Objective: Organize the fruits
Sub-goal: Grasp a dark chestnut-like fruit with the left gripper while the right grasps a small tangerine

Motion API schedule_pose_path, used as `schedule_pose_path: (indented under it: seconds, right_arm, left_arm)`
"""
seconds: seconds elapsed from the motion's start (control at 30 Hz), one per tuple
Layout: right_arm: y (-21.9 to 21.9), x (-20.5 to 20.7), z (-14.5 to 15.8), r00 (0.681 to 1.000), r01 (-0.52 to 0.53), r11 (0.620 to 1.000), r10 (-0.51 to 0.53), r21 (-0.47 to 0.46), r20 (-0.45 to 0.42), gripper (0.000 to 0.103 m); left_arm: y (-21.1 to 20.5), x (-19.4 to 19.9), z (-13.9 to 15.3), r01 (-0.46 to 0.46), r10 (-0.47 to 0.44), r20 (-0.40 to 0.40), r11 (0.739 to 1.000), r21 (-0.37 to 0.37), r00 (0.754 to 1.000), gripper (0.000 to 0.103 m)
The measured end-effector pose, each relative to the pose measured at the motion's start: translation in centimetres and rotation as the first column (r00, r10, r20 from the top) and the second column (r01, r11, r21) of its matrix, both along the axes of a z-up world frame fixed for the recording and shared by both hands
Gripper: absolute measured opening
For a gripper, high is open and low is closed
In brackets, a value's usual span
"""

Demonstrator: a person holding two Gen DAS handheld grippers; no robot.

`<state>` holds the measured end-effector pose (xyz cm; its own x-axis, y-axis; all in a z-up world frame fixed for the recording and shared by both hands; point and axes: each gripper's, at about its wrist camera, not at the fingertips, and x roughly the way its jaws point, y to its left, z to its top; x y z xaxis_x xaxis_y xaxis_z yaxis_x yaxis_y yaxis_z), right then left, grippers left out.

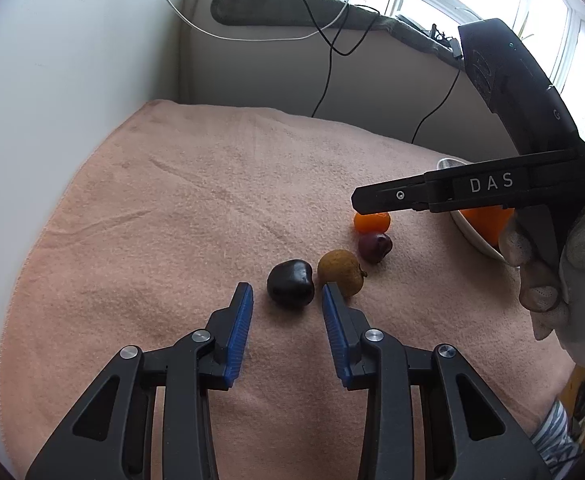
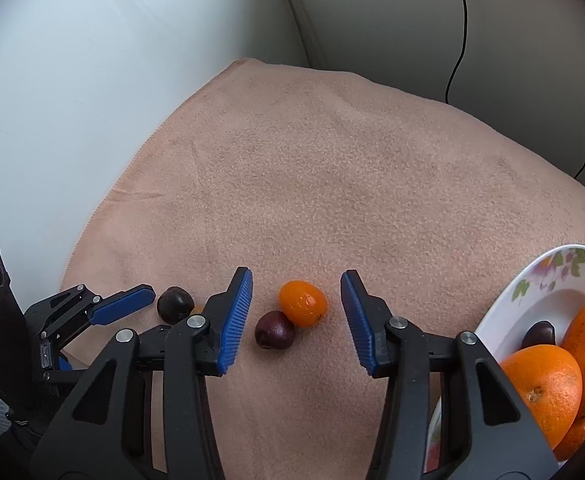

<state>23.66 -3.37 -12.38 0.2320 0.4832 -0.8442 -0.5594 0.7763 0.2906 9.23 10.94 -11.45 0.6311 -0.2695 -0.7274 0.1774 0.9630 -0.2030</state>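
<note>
While lying loose on the pink towel point(image 2: 332, 168): dark cherry point(image 1: 290, 283) sitting between parted pads of left hand-held gripper point(image 1: 287, 294), untouched; small orange fruit point(image 2: 303, 303) and reddish cherry point(image 2: 274, 330), touching, sitting between parted pads of right hand-held gripper point(image 2: 296, 286), ungripped. Oranges point(image 2: 544, 384) resting on flowered plate point(image 2: 540, 280), right.

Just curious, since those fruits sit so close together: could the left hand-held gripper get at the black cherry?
Probably yes: the left hand-held gripper is open just short of the black cherry, though the brown fruit crowds one finger.
</note>
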Motion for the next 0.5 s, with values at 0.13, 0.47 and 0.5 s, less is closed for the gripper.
schedule_pose_path:
  seconds: [0.13,0.47,0.5]
  right_arm:
    - [0.2,0.3,-0.4,1.000,-0.010,1.000,0.010,-0.014,-0.007,0.049]
    - [0.5,0.7,-1.6,1.000,-0.017,0.999,0.017,-0.032,-0.021,0.035]
    - [0.5,0.7,-1.6,1.000,-0.018,0.999,0.017,-0.027,-0.023,0.032]
  left_arm:
    - [-0.1,0.8,-0.2,0.001,-0.001,-0.009,1.000,0.009,1.000,0.033]
    - [-0.6,1.8,-0.7,0.019,-0.019,-0.027,1.000,0.010,0.999,0.024]
    - [-0.8,1.7,-0.7,0.020,-0.019,-0.025,1.000,0.014,0.999,0.024]
